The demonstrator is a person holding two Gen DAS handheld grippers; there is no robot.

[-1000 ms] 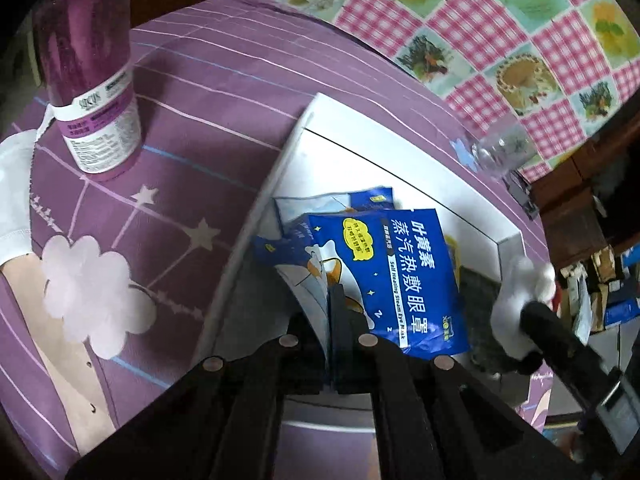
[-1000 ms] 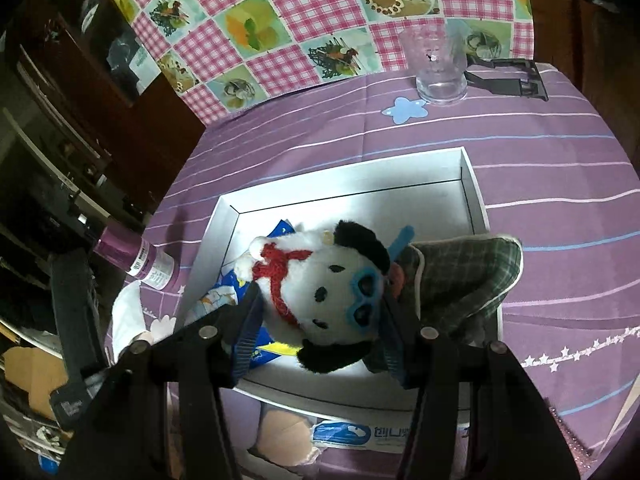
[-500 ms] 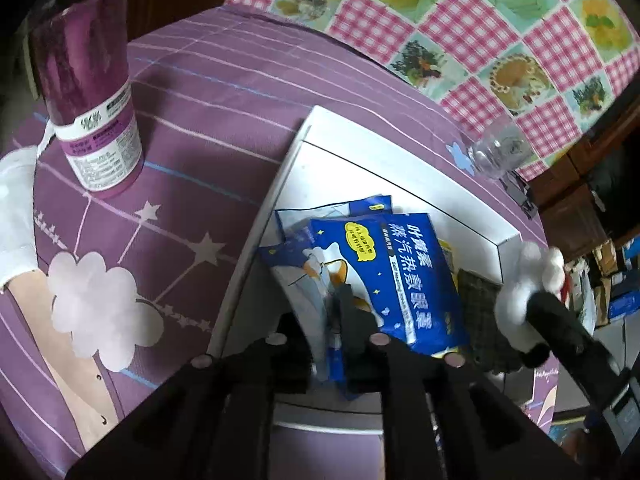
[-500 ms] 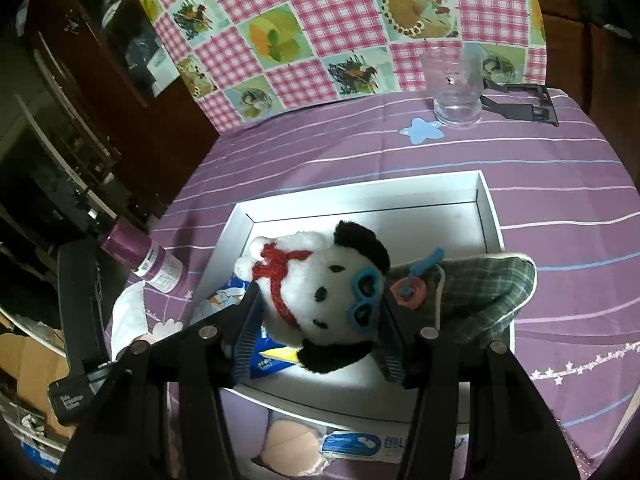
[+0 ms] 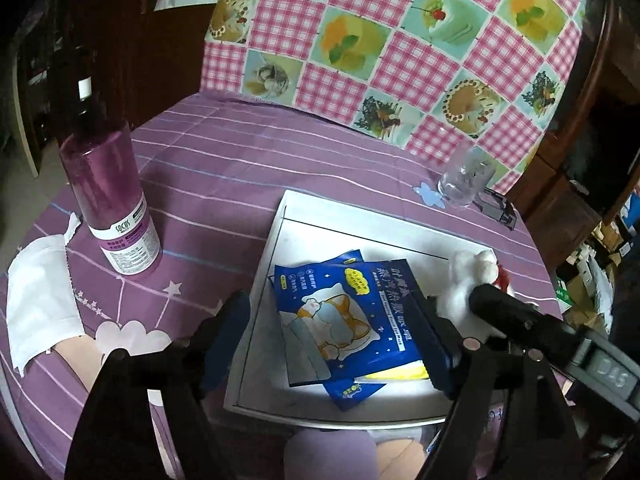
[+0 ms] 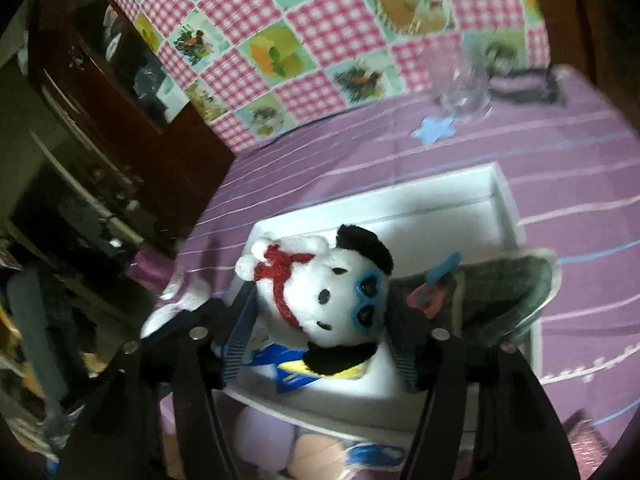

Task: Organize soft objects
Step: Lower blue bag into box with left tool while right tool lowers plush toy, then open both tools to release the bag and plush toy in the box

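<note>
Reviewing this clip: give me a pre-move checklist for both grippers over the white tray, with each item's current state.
1. Blue sachets released and lying in the white tray: ok.
2. Left gripper open after its jaws just widened, nothing between the pads: ok.
3. Plush toy between the right gripper fingers, jaws just opening: grip cannot tell.
4. Plush toy resting in the tray: cannot tell.
5. Plaid pouch lying flat inside the tray: not ok, it overhangs the rim.

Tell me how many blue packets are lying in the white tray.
3, at least: two overlapping blue packets mid-tray, a third poking out beneath at the white tray's near edge. More may be hidden under them.
</note>
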